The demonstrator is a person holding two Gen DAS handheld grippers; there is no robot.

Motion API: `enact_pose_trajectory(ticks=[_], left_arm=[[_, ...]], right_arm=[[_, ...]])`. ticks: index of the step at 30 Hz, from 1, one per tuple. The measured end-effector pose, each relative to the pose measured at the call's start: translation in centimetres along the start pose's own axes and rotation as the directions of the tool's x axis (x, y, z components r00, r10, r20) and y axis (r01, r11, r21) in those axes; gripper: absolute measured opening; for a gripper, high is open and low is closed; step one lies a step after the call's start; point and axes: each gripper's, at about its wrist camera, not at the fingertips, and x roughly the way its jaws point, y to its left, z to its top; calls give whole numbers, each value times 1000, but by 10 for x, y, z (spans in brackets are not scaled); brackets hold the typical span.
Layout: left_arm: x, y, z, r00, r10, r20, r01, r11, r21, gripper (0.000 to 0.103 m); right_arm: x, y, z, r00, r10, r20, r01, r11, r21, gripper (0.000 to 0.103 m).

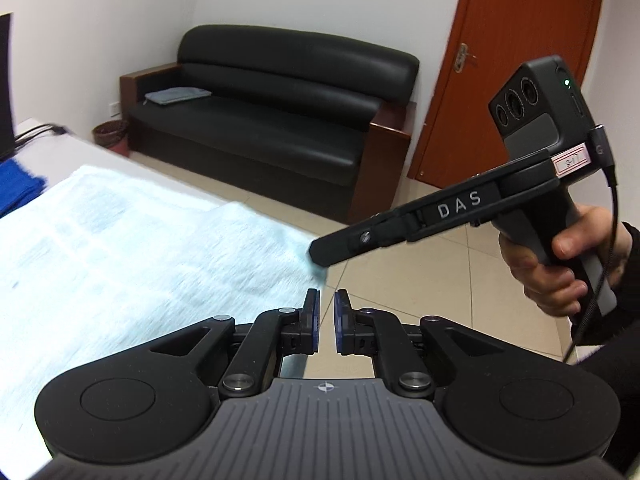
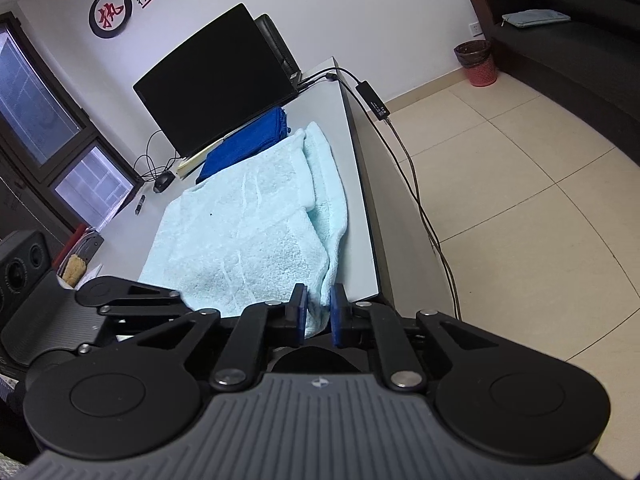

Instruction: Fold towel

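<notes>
Towel (image 2: 248,232) lies part-folded along the desk (image 2: 352,184) edge. Your right gripper (image 2: 318,312) pinches its near corner; left gripper (image 1: 326,322) holds nothing, jaws nearly closed. Soft, limp terry: take corners, expect sag.

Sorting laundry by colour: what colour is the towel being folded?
Pale aqua blue towel, clearest in the right wrist view.

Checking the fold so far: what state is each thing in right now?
Light blue towel: partly folded on the desk, near corner pinched.
Right gripper: shut on the towel corner.
Left gripper: narrow gap, nothing between the pads.
Blue cloth: folded, beside the towel.
Monitor: dark.
Door: closed.
</notes>
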Motion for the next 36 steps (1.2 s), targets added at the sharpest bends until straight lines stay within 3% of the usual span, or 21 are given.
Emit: enact_pose_trajectory(ticks=[4, 8, 10, 23, 30, 32, 36], left_arm=[[-26, 2, -12, 999, 52, 16, -52, 999, -5, 33], [-49, 5, -23, 994, 101, 30, -100, 994, -32, 38], [-59, 5, -29, 990, 137, 41, -135, 990, -33, 48], [-131, 10, -73, 960, 271, 75, -260, 957, -132, 55], [-145, -1, -104, 942, 333, 38, -323, 932, -164, 56], [-146, -5, -113, 929, 369, 33, -359, 918, -166, 56], [-140, -9, -131, 881, 472, 30, -456, 865, -207, 56]], right_arm=[[1, 1, 0, 1000, -19, 0, 19, 1000, -6, 12], [2, 4, 0, 999, -36, 1, 36, 999, -21, 12], [2, 5, 0, 999, -38, 1, 38, 999, -22, 12], [4, 12, 1, 997, -70, -9, 69, 996, -60, 12], [5, 14, 1, 997, -77, -9, 76, 995, -67, 13], [5, 14, 2, 997, -79, -8, 78, 994, -70, 13], [5, 15, 1, 997, -79, -4, 79, 994, -74, 13]])
